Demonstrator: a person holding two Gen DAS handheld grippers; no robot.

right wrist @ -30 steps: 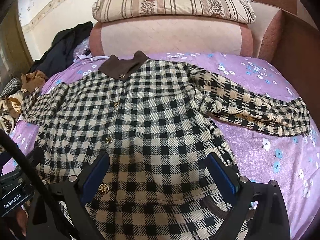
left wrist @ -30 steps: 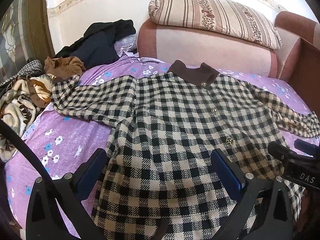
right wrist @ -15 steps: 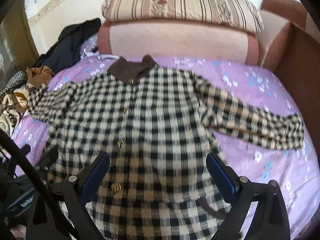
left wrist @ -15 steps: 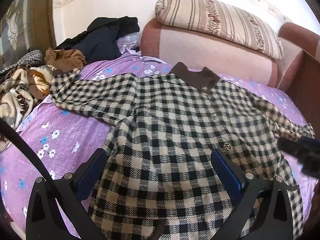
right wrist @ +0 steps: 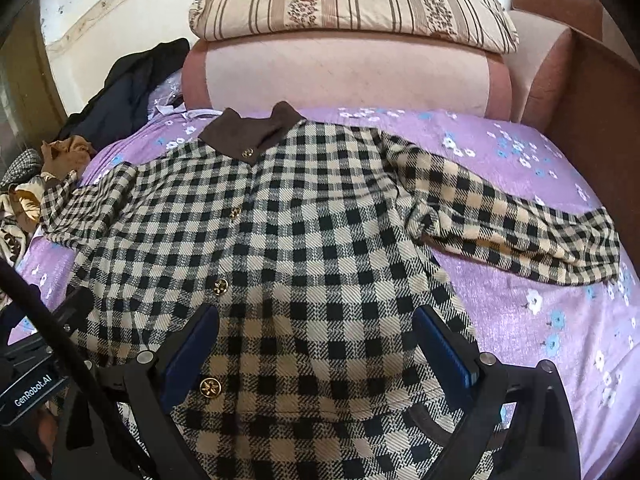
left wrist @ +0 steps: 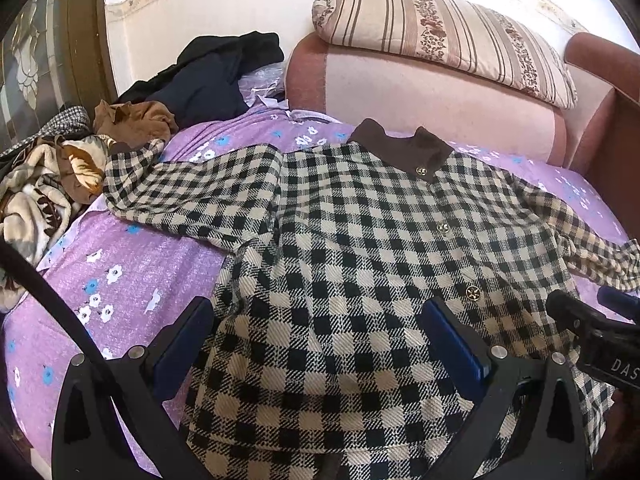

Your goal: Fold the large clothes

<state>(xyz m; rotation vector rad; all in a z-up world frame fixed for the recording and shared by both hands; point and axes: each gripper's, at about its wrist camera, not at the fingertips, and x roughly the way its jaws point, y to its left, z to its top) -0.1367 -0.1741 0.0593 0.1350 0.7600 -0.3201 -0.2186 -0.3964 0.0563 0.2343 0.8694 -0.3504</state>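
A black-and-cream checked coat [left wrist: 360, 248] [right wrist: 288, 240] with a brown collar [left wrist: 404, 148] [right wrist: 252, 132] and gold buttons lies front up on the purple floral bedspread [left wrist: 120, 280] [right wrist: 540, 312], both sleeves spread outward. My left gripper [left wrist: 316, 340] hovers open over the coat's lower left part. Over the lower right part my right gripper [right wrist: 316, 344] stands open too. Nothing is between either pair of blue pads. The right gripper's body [left wrist: 600, 340] shows at the right edge of the left wrist view.
A striped pillow [right wrist: 352, 0] rests on a pink bolster [right wrist: 340, 76] at the head of the bed. Dark garments [left wrist: 212, 76], a tan cloth [left wrist: 136, 120] and a patterned blanket [left wrist: 36, 200] are heaped at the left. A brown wooden bed side [right wrist: 592, 112] rises at the right.
Both grippers swayed slightly over the coat's hem and came back near where they were a second ago; the coat lies the same and both stay open.
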